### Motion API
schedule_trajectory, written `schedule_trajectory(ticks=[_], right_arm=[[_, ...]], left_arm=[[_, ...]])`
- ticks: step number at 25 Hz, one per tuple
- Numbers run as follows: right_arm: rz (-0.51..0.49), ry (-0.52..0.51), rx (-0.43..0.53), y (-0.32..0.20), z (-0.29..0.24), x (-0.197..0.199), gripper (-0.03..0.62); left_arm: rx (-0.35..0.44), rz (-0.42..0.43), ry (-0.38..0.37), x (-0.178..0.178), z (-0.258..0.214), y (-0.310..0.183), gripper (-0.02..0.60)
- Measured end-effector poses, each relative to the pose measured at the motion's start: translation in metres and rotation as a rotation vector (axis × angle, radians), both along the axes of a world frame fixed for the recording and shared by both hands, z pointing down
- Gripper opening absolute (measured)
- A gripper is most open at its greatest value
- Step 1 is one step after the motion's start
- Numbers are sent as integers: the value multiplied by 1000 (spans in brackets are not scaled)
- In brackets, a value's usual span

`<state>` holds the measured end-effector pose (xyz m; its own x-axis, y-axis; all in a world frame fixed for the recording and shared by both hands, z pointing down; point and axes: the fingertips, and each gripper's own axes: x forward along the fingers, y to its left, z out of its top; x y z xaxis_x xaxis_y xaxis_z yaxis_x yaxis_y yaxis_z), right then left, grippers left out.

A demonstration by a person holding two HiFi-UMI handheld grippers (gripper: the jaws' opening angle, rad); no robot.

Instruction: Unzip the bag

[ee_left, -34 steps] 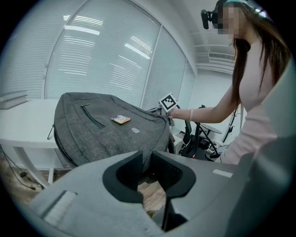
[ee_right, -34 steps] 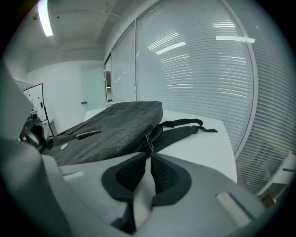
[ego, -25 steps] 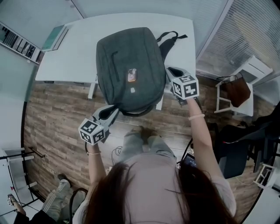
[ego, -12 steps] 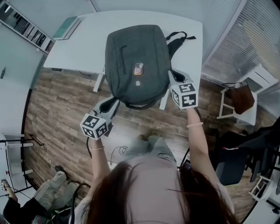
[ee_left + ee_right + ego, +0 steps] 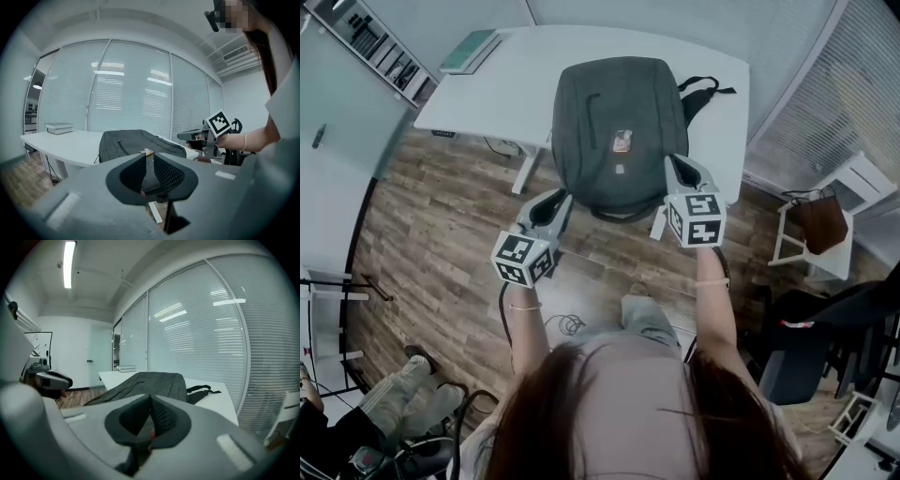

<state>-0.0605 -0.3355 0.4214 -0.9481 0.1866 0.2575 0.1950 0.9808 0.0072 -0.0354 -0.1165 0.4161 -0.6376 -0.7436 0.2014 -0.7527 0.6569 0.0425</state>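
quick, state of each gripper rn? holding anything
Left hand-held gripper: slightly open, nothing between the jaws; the bag lies ahead of it.
Right hand-held gripper: shut, holding nothing.

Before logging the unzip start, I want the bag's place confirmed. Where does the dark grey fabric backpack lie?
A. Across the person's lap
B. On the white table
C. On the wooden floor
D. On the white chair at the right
B: the head view shows the dark grey fabric backpack lying flat on the white table, with the wooden floor below.
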Motion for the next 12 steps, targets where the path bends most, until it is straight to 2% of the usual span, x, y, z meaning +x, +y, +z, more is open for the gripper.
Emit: schedule_trajectory(ticks=[12], right_arm=[[-5, -32, 38, 56, -12, 60, 4]], left_arm=[[13, 1, -73, 42, -24, 32, 48]])
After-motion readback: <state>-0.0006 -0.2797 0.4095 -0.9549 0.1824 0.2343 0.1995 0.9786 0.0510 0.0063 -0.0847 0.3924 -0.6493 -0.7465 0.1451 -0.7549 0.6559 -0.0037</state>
